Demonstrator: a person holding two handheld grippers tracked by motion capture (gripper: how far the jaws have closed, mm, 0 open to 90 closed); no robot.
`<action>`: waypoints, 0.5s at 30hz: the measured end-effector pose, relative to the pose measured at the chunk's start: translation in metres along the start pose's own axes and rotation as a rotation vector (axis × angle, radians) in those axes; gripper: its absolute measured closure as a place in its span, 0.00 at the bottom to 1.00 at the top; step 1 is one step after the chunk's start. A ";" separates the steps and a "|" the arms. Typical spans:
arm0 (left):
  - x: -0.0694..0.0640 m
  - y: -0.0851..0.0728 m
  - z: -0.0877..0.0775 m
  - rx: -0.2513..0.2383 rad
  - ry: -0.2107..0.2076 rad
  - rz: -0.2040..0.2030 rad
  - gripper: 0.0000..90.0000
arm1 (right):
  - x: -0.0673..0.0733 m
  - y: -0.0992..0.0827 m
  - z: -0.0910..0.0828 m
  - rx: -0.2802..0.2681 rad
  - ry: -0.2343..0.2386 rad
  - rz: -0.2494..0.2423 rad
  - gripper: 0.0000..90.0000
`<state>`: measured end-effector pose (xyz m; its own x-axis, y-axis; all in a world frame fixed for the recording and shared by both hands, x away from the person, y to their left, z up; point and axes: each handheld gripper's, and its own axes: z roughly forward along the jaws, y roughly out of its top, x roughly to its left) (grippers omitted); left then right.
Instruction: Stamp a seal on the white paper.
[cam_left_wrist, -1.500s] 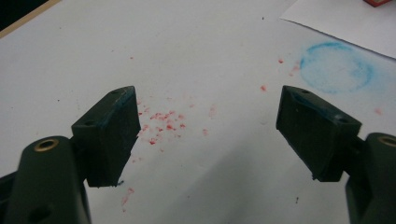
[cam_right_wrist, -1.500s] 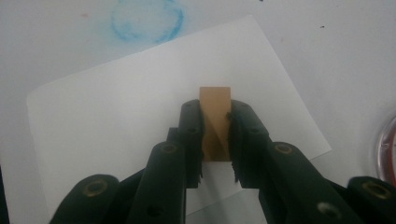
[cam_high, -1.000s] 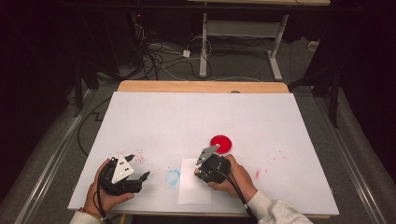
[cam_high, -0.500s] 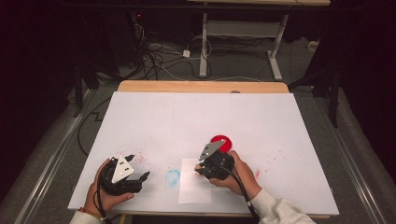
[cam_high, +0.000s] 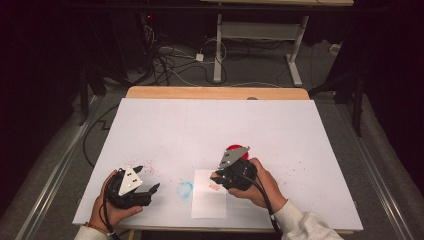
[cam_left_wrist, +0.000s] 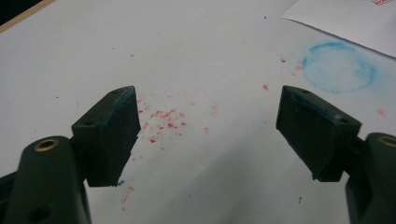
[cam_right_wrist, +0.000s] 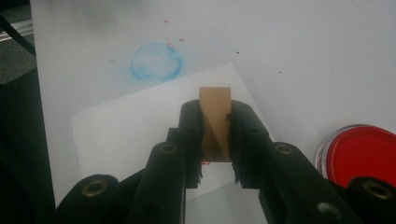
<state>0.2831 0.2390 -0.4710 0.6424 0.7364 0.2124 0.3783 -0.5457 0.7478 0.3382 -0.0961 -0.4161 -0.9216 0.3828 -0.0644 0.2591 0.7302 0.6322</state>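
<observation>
Right tool (cam_right_wrist: 215, 140) clamps wooden stamp (cam_right_wrist: 215, 122); left tool (cam_left_wrist: 205, 135) wide open, empty

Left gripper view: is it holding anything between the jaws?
No. The left gripper has its jaws wide apart with just the bare white table cover and red ink specks between them.

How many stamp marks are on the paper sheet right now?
1 that I can make out: a small red mark near the sheet's upper right, just left of the right gripper. That gripper holds the wooden stamp over the sheet, so any mark beneath may be hidden.
</observation>
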 end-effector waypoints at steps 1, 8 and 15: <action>0.000 0.000 0.000 0.002 0.000 -0.001 0.23 | -0.001 0.000 0.000 -0.007 0.004 0.001 0.85; 0.000 0.000 0.001 0.004 -0.004 -0.001 0.23 | -0.002 0.000 -0.004 -0.011 0.006 0.002 0.85; -0.001 -0.001 0.001 0.010 -0.002 0.002 0.23 | -0.004 0.000 -0.012 -0.030 -0.003 0.001 0.85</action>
<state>0.2827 0.2382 -0.4725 0.6441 0.7348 0.2128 0.3838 -0.5510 0.7410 0.3386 -0.1041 -0.4063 -0.9204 0.3853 -0.0661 0.2512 0.7124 0.6552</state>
